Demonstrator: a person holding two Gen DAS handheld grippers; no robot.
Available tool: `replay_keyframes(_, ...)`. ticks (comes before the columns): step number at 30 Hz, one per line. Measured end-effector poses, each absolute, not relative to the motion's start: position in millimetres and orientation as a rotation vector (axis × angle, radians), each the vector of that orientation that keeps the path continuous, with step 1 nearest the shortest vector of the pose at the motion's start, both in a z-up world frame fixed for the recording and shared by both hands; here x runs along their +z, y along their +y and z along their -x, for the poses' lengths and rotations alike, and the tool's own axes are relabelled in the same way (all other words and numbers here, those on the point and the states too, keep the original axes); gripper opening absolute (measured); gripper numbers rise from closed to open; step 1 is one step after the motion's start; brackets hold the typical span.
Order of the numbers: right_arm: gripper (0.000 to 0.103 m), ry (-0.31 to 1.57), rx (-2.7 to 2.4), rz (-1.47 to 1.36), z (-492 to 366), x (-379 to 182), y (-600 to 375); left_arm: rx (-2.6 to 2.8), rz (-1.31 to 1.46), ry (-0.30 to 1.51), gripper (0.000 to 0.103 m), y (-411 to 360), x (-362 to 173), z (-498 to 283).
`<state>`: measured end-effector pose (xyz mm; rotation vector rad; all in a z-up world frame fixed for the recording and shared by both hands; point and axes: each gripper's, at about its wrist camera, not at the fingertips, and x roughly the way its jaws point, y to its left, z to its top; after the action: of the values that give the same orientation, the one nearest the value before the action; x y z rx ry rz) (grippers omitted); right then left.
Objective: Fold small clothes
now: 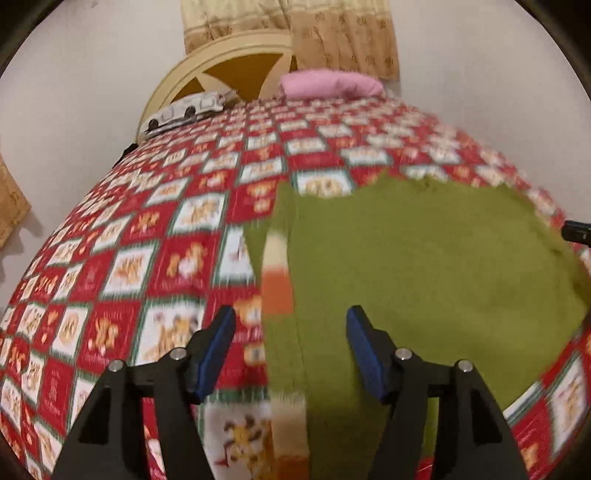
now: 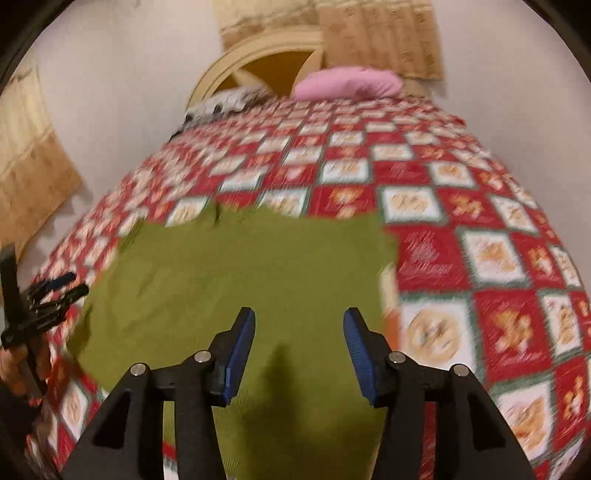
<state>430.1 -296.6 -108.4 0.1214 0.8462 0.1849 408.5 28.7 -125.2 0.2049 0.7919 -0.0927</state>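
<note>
The green garment (image 2: pixel 236 280) lies spread flat on the bed's red patchwork quilt (image 2: pixel 480 258). Left gripper (image 1: pixel 290 354) and right gripper (image 2: pixel 299 354) hover above it, jaws parted, gripping nothing.

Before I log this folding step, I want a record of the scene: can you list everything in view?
garment: one, olive green with an orange and cream trim at one edge, spread on the bedspread near the grippers
bedspread: one, red and white checks with orange figures, covering the bed
pillow: one, pink, at the head of the bed
patterned pillow: one, white with dark print, at the head, left of the pink one
headboard: one, cream and brown, arched, against the wall
curtain: beige, hanging behind the headboard
left gripper: one, black with blue pads, open over the garment's trimmed edge
right gripper: one, black with blue pads, open above the garment
</note>
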Motion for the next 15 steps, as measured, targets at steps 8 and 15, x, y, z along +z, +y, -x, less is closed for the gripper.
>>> replay_keyframes(8,0.05,0.883,0.122,-0.129,-425,-145,-295,-0.042,-0.12,0.843,0.079,46,-139,-423)
replay_keyframes(15,0.051,0.821,0.174,-0.064,-412,-107,-251,-0.018,-0.059,0.853,0.081,67,-136,-380)
